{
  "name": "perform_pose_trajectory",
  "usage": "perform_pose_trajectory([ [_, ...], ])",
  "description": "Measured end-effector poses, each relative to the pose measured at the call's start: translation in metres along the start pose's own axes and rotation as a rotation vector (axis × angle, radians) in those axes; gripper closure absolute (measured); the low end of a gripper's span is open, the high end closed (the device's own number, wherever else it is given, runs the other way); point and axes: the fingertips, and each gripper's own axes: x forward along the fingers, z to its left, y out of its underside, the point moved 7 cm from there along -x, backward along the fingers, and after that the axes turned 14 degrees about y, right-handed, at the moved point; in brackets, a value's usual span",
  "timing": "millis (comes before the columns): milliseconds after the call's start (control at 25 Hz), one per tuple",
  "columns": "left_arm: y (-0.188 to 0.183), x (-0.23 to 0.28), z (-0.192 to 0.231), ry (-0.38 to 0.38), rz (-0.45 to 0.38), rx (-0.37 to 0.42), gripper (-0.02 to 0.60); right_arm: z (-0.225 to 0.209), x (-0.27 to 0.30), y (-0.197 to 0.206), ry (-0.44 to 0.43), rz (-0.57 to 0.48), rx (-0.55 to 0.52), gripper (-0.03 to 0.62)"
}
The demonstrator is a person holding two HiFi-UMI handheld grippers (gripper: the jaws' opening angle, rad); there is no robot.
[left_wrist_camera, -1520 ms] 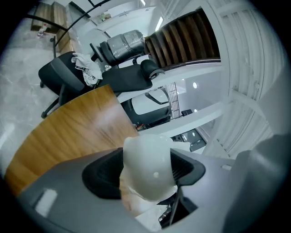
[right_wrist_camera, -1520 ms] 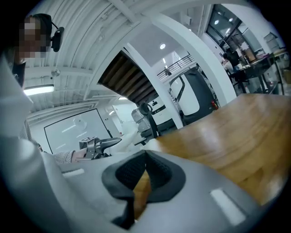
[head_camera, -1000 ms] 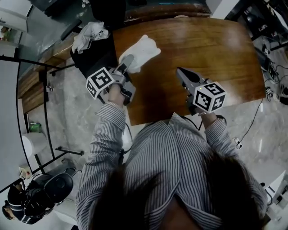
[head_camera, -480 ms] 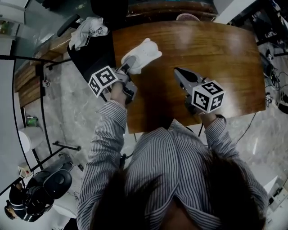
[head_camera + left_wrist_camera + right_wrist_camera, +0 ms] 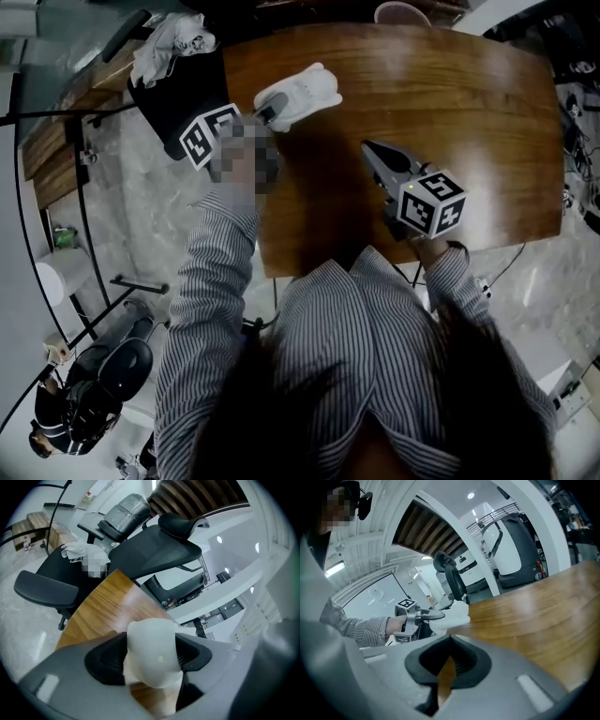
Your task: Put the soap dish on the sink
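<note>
white soap dish (image 5: 154,653) pinched, no sink in sight

the left gripper (image 5: 265,113) is clamped on one end of the soap dish, which sits over the far-left corner of the wooden table (image 5: 450,103). whether it rests on the wood or is lifted, i cannot tell. the right gripper (image 5: 377,156) hovers over the table, jaws pressed together on nothing. the dish looks rigid, light and glossy, so probably slippery and easy to chip. a firm hold across its rim seems wise.

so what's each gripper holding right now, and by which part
The left tongs are shut on the white soap dish, gripping it by its near end. The right tongs hold nothing.
</note>
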Motion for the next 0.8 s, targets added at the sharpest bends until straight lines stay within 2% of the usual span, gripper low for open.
perform_pose_trajectory([
  [360,-0.013,0.025,0.024,-0.104,0.159,0.127,0.282,-0.011,0.019,0.004,0.007,0.029,0.033,0.592],
  [600,-0.013,0.036,0.02,-0.131,0.199,0.157,0.285,-0.015,0.02,0.007,0.005,0.036,0.047,0.592],
  [800,-0.013,0.041,0.014,-0.146,0.191,0.193,0.284,-0.017,0.018,0.008,0.002,0.039,0.047,0.592],
])
